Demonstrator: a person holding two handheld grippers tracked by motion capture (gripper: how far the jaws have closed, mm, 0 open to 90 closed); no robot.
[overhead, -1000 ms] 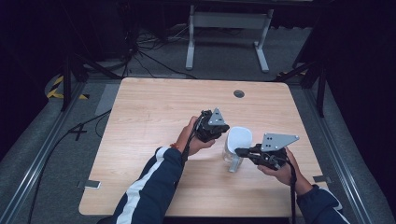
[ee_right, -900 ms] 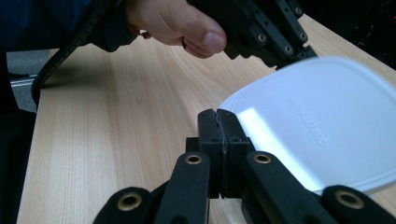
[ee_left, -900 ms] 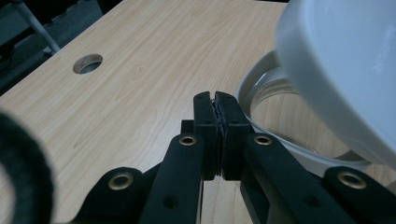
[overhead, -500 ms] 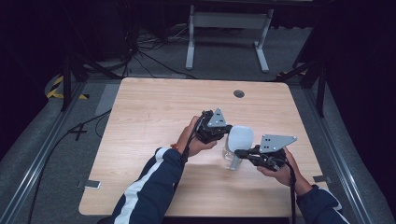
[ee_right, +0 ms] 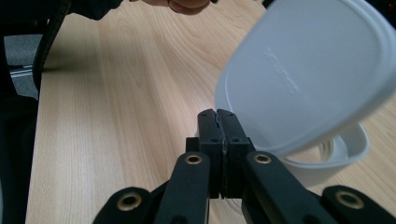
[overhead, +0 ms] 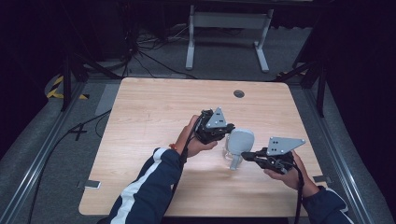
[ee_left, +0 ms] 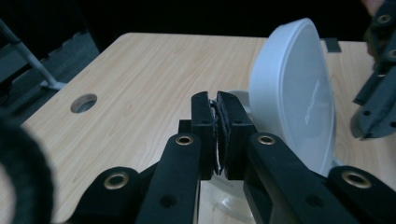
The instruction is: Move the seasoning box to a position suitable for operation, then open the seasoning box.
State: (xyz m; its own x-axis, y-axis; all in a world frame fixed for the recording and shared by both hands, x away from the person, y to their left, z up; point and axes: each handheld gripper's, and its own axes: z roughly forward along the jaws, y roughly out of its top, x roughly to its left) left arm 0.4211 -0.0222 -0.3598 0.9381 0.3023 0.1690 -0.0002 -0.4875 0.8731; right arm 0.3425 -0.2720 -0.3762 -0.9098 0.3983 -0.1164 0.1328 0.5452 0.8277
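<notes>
High view: your left gripper (overhead: 225, 132) and right gripper (overhead: 248, 156) meet over the right half of the wooden bench (overhead: 154, 112), with a white plastic lid (overhead: 241, 141) held tilted between them. Below the lid sits a clear round container (overhead: 235, 161), on or close above the bench top; which, cannot be told. The left gripper is at the lid's left edge, the right gripper at the container's lower right side.

Left gripper view: your jaws are pressed together on a thin white edge, pinched between the pads (ee_left: 219, 135). The lid (ee_left: 292, 98) stands nearly on edge just right of the jaws, its upper face turned away to the right. The container's clear rim (ee_left: 224, 196) shows below the jaws. The other gripper (ee_left: 378, 93) sits beyond the lid at far right.

Right gripper view: your jaws are pressed together, with a thin strip of the container's rim seemingly caught between them. The lid (ee_right: 308, 70) tilts up above and right of the jaws; the container (ee_right: 327, 161) lies under it, just right of the jaw tips.
</notes>
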